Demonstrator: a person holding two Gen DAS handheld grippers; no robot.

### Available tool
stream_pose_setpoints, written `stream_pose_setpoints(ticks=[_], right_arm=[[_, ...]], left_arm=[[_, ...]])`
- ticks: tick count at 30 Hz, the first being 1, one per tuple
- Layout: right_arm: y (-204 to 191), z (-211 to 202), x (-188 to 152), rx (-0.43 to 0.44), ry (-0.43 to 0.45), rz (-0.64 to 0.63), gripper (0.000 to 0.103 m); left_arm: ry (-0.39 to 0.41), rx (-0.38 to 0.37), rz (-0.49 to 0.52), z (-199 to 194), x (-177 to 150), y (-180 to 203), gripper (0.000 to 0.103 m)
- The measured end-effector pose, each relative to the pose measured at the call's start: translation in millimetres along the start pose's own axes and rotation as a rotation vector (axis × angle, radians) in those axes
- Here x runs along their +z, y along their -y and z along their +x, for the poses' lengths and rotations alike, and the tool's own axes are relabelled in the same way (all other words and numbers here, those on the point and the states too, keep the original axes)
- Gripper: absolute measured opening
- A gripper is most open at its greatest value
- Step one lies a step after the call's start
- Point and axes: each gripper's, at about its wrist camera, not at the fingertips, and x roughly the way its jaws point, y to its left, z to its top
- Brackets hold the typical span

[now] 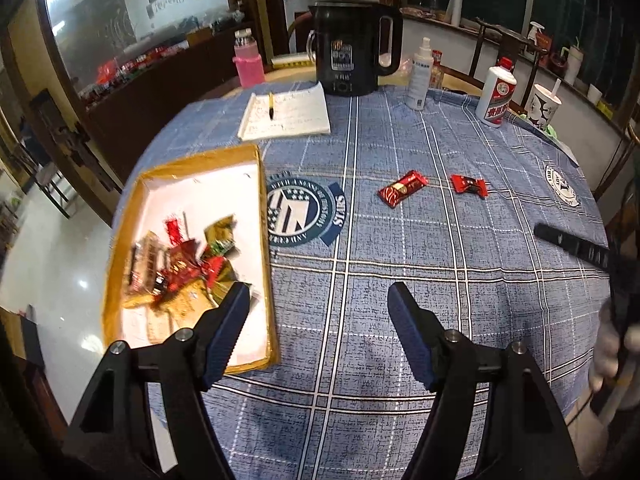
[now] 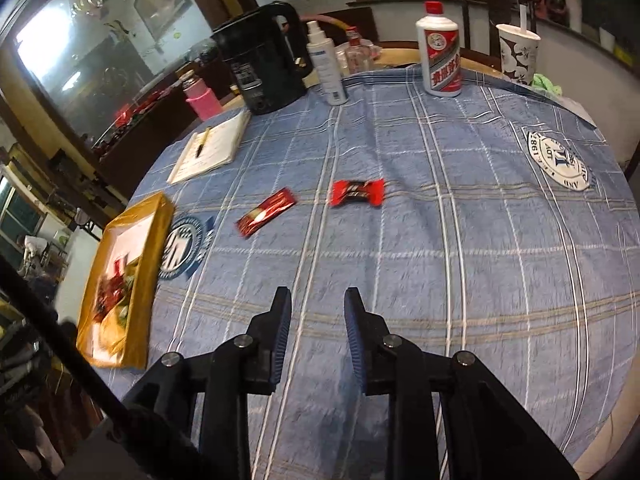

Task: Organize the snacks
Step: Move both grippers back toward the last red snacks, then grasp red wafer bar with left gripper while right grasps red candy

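A gold-rimmed tray (image 1: pixel 262 216) (image 2: pixel 154 236) with a white bottom lies at the table's left and holds several red and gold snack packets (image 1: pixel 180 264) (image 2: pixel 114 292). A long red snack bar (image 1: pixel 403 188) (image 2: pixel 267 211) and a red twist-wrapped candy (image 1: pixel 469 185) (image 2: pixel 357 193) lie loose on the blue checked tablecloth. My left gripper (image 1: pixel 318 298) is open and empty, its left finger over the tray's near right edge. My right gripper (image 2: pixel 317 300) is open and empty above the cloth, short of the candy.
At the back stand a black kettle (image 1: pixel 354 54) (image 2: pixel 266 64), a notepad with a pen (image 1: pixel 286 112) (image 2: pixel 210 148), a pink bottle (image 1: pixel 248 60), a white spray bottle (image 1: pixel 420 74) (image 2: pixel 326 66), a white liquor bottle (image 1: pixel 498 92) (image 2: pixel 440 50) and a paper cup (image 1: pixel 544 104) (image 2: pixel 518 52).
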Motion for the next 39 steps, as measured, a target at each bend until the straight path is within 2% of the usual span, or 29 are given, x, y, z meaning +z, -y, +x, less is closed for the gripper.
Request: stream_pose_setpoints(ticks=[3, 7, 12, 19, 25, 30, 34, 35, 36, 37, 39], right_arm=[[13.0, 19.5, 25.5, 0.003, -0.015, 0.034, 0.032], [16.6, 54.0, 59.8, -0.059, -0.042, 0.004, 0.032], [6.5, 103.9, 93.6, -0.103, -0.083, -0.051, 0.032], [5.0, 158.1, 111.7, -0.099, -0.169, -0.076, 0.032], [4.2, 162.3, 93.8, -0.05, -0.25, -0.121, 0.032], [0.2, 152.6, 74.5, -0.12, -0.232, -0.238, 0.038], [2.6, 138.6, 55.9, -0.129, -0.224, -0.272, 0.039], [1.1, 136.4, 51.8, -0.139, -0.221, -0.293, 0.033], [-1.0, 134.3, 46.9, -0.161, -0.214, -0.324, 0.021], [-3.3, 133.5, 42.8, -0.181, -0.208, -0.35, 0.017], [-9.5, 133.9, 41.0, -0.181, -0.205, -0.375, 0.016]], left_arm=[[-0.023, -0.051, -0.025, 14.3, -3.2, -7.4, 0.072], [-0.049, -0.105, -0.028, 30.2, -9.6, -11.7, 0.072], [-0.075, -0.124, -0.048, 44.6, -13.5, -23.0, 0.072], [-0.114, -0.123, -0.094, 64.2, -10.0, -41.6, 0.072], [-0.12, -0.147, -0.114, 76.1, -2.5, -47.3, 0.072], [-0.136, -0.208, -0.107, 89.8, 11.8, -41.2, 0.072], [-0.148, -0.274, -0.122, 99.9, 23.8, -34.7, 0.072], [-0.147, -0.285, -0.119, 102.2, 26.9, -32.1, 0.073], [-0.144, -0.293, -0.113, 104.4, 29.9, -29.0, 0.073], [-0.142, -0.3, -0.105, 107.0, 33.3, -25.1, 0.073], [-0.136, -0.313, -0.079, 111.0, 39.7, -16.4, 0.073]])
